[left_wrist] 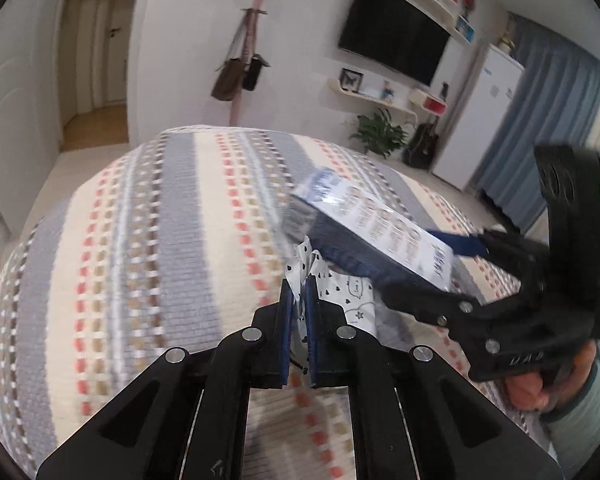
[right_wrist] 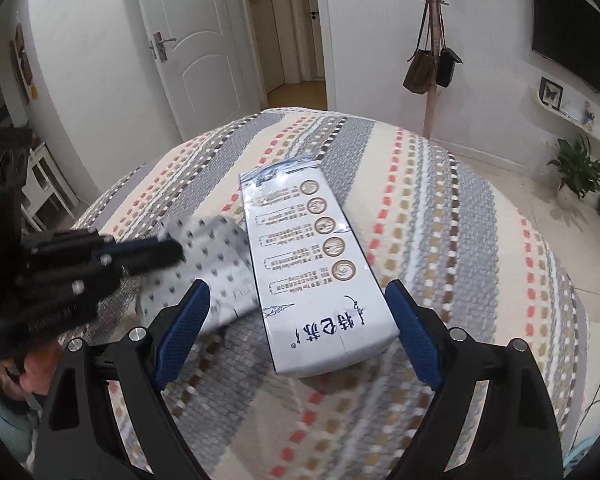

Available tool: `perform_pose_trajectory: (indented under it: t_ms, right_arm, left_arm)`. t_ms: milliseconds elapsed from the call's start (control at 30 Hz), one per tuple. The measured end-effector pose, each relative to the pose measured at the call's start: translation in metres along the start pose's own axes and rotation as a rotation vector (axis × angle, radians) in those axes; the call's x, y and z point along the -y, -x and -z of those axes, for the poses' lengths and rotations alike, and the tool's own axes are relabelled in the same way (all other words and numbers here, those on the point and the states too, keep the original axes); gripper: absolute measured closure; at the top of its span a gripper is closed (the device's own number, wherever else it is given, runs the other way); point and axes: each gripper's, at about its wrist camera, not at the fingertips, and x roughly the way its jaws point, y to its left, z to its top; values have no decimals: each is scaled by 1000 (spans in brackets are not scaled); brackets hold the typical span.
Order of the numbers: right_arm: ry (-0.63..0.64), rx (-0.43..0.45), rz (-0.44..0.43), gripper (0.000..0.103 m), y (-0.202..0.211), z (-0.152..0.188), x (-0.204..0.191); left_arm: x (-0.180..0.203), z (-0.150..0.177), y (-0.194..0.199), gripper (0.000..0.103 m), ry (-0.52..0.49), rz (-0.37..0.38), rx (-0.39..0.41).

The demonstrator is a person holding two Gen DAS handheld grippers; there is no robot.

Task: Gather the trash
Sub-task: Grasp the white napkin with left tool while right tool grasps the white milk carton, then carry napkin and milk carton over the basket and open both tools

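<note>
Left claw (left_wrist: 299, 312): pinched nearly shut on a crumpled edge of the spotted wrapper (left_wrist: 340, 292), which showed between its blue pads.
Right claw (right_wrist: 298, 320): spread wide, one pad on either side of the near end of the white carton (right_wrist: 316, 264), not pressing on it in the right wrist view.
Trash: the wrapper lay just beside the carton, apparently touching it, both on the striped bedspread (left_wrist: 140, 240).
Doing it well: the right claw probably needed to sit square across the carton's width, well onto the box, before closing, so the glossy box would not twist free; the left would do best lifting gently, since thin paper tears.
Person: a hand (left_wrist: 528, 390) and pale sleeve held the right claw's handle.
Hard to tell: motion blur softened the left claw in the right wrist view; whether the carton was empty, and how it sat against the wrapper, was unclear.
</note>
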Motion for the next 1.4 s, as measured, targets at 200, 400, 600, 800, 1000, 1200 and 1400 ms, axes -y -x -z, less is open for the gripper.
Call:
perform_pose_trajectory:
  t_ms: [200,400,600,800,1000,1200,1400]
  right_arm:
    - [-13,-50,99,49,-25,-7,-20]
    - [-49,-6,169,51,-11,-7,-24]
    - [-95,84,209,51,42,-1,-22]
    - [-134,187,264,52,110,15,-16]
    - [-159,269,366,52,179,42,-3]
    - [-243,308,464,52,233,80,30]
    - [-359,327,548,51,274,125,77]
  left_arm:
    - [-12,-1,8,99,42,-17,23]
    - [4,1,26,99,4,-21,73]
    - [34,11,64,99,-28,17,122]
    - [86,10,96,99,-84,68,173]
    - [147,7,103,99,-138,161,181]
    - [205,13,96,99,-203,216,167]
    - [263,22,79,99,-283,269,131]
